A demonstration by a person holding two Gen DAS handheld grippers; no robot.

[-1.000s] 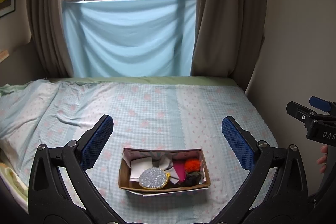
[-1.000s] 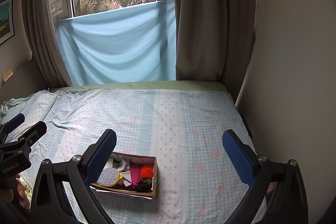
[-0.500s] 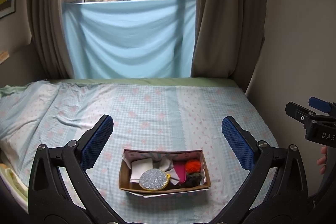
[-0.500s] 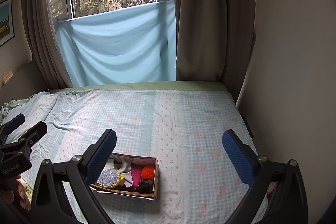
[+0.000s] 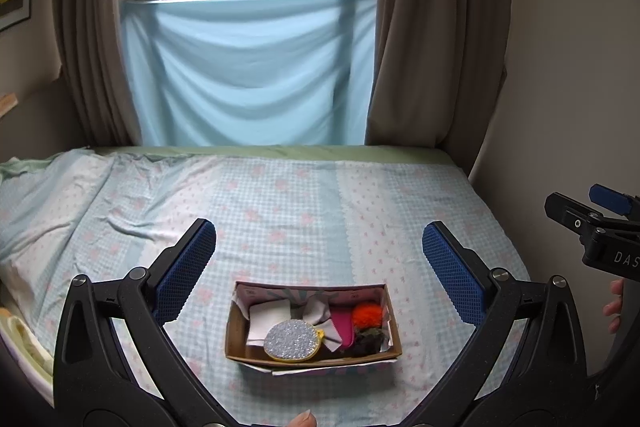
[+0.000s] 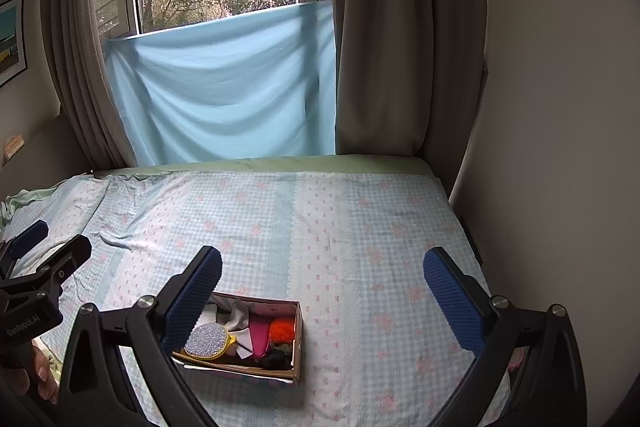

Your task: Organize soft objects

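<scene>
The soft things sit in a small cardboard box point(image 5: 313, 323) on the near part of the bed point(image 5: 280, 211): a sparkly round pad point(image 5: 291, 339), an orange pom-pom point(image 5: 366, 315) and a pink piece point(image 5: 344, 327). The left claw point(image 5: 318, 275) and right claw point(image 6: 322, 297) are both spread wide, holding nothing, above the bed.

Box point(image 6: 298, 339) partly behind right tongs point(image 6: 322, 293)

Open cardboard box point(image 5: 314, 355) of soft items on bed point(image 5: 280, 211).
</scene>
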